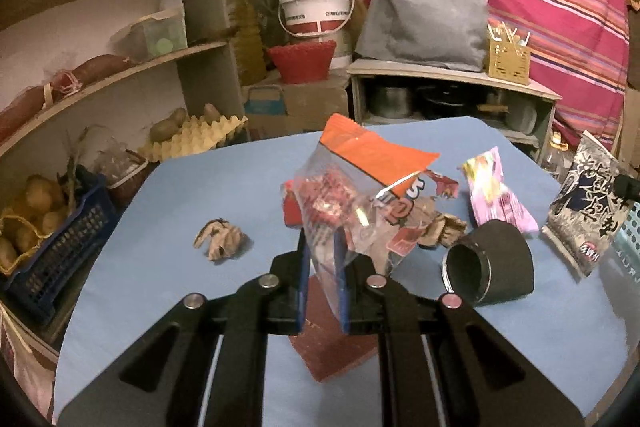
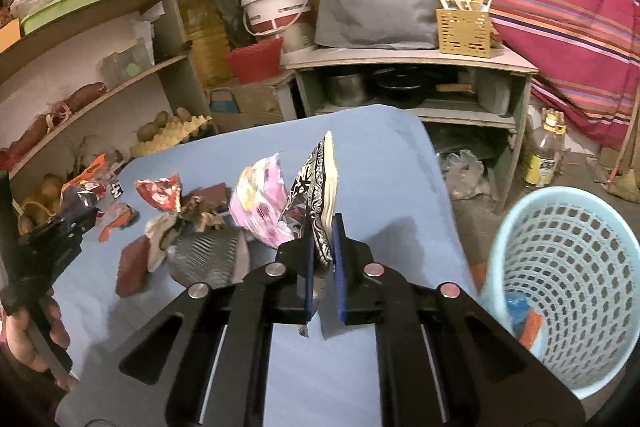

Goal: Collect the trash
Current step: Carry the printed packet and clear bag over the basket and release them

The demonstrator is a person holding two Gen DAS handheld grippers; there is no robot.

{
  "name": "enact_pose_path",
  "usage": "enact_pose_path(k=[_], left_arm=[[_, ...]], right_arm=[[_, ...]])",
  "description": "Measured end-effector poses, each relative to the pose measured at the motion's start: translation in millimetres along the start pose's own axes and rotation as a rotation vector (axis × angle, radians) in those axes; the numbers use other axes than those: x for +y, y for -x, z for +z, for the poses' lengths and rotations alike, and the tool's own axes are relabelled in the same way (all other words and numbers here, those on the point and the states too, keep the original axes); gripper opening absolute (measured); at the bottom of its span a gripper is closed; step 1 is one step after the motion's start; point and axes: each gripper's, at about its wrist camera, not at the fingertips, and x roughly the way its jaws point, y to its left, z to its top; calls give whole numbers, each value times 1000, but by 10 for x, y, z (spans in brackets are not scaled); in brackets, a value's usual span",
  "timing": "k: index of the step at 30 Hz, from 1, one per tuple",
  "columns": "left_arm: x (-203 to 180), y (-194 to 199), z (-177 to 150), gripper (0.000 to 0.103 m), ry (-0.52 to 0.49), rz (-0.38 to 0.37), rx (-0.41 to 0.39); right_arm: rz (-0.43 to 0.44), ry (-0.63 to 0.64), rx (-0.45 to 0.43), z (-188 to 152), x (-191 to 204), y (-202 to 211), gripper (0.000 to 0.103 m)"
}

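Observation:
My left gripper [image 1: 323, 247] is shut on an orange and clear snack bag [image 1: 360, 195], held above the blue table [image 1: 200, 307]. My right gripper [image 2: 323, 251] is shut on a black and white patterned wrapper [image 2: 316, 195], which also shows at the right of the left wrist view [image 1: 584, 211]. A light blue mesh basket [image 2: 568, 291] stands right of the table with blue and orange trash inside. On the table lie a pink wrapper [image 1: 500, 199], a crumpled brown paper [image 1: 220, 241], a black tube [image 1: 492, 269] and a red-brown card [image 1: 332, 343].
Wooden shelves [image 1: 120, 83] with potatoes, egg trays and crates stand at the left. A low cabinet [image 2: 412, 63] with pots and a grey bag is behind the table. A bottle [image 2: 546, 155] stands on the floor by a striped pink cloth.

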Motion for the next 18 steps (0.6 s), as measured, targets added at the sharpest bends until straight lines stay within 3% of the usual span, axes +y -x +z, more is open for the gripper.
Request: enact_pose_path(k=[8,18], left_arm=[[-151,21,31,12,-6,-30,-5],[-670,164,120,11,-53,-114,-39]], right_arm=[[-37,-39,-33,16,-293,210,9],[-96,-111,-81,1,-810,556,9]])
